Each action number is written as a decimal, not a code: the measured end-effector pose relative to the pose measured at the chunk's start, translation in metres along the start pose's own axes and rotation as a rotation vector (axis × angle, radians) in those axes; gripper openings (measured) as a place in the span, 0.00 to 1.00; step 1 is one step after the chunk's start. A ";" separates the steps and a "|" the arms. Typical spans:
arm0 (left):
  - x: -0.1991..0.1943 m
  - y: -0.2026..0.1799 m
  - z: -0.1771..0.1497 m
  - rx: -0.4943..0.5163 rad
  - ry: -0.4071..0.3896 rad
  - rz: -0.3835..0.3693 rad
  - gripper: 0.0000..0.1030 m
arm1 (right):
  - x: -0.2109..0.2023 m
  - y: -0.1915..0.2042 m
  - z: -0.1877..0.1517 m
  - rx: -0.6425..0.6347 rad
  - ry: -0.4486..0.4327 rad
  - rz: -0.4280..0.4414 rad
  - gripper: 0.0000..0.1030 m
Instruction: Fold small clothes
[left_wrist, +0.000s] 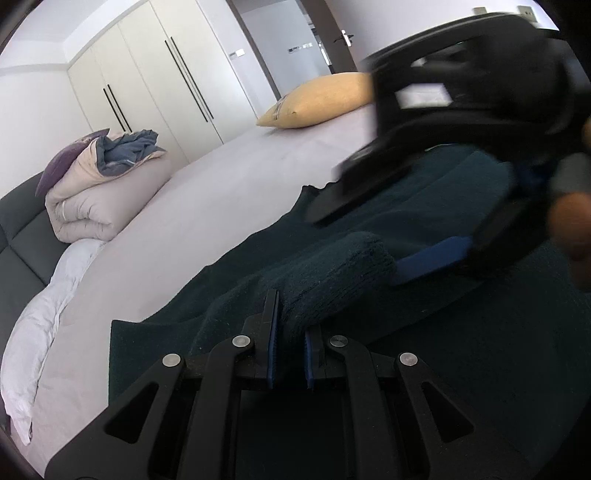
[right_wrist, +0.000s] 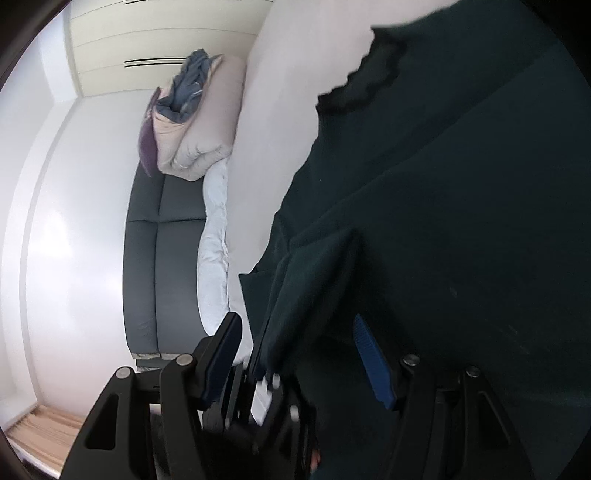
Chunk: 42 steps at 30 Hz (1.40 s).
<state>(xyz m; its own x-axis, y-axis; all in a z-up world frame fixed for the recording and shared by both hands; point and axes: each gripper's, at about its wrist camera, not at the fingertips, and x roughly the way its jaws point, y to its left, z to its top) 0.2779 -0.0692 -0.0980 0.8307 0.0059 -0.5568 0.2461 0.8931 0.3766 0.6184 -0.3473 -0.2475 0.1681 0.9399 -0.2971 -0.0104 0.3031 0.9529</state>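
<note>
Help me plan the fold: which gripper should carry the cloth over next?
Left, probably: the left gripper is already shut on a bunched fold of the dark green garment; the right gripper is open and blurred.

Cream wardrobe (left_wrist: 155, 74) lining far wall; yellow pillow (left_wrist: 317, 99) lying on bed (left_wrist: 207, 192); folded duvet (left_wrist: 92, 199) sitting against grey headboard (left_wrist: 22, 236) (daylight washing walls).

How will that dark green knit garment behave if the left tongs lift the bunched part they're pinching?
The dark green garment will probably droop limply: it already folds and bunches at the left tongs. Its fuzzy knit looks unlikely to slip. The spread-out rest may drag along the bed.
</note>
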 end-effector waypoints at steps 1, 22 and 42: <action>-0.001 0.001 0.000 -0.006 -0.003 -0.003 0.10 | 0.004 0.001 0.002 -0.003 -0.001 -0.006 0.62; -0.024 0.153 -0.010 -0.488 0.070 -0.298 0.11 | -0.057 0.017 0.023 -0.260 -0.115 -0.286 0.08; 0.060 0.237 -0.020 -0.683 0.242 -0.376 0.11 | -0.118 -0.025 0.032 -0.183 -0.187 -0.386 0.08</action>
<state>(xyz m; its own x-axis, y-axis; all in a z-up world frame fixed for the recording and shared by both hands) 0.3762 0.1518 -0.0572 0.6029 -0.3219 -0.7300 0.0636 0.9315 -0.3582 0.6302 -0.4707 -0.2342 0.3688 0.7133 -0.5960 -0.0830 0.6639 0.7432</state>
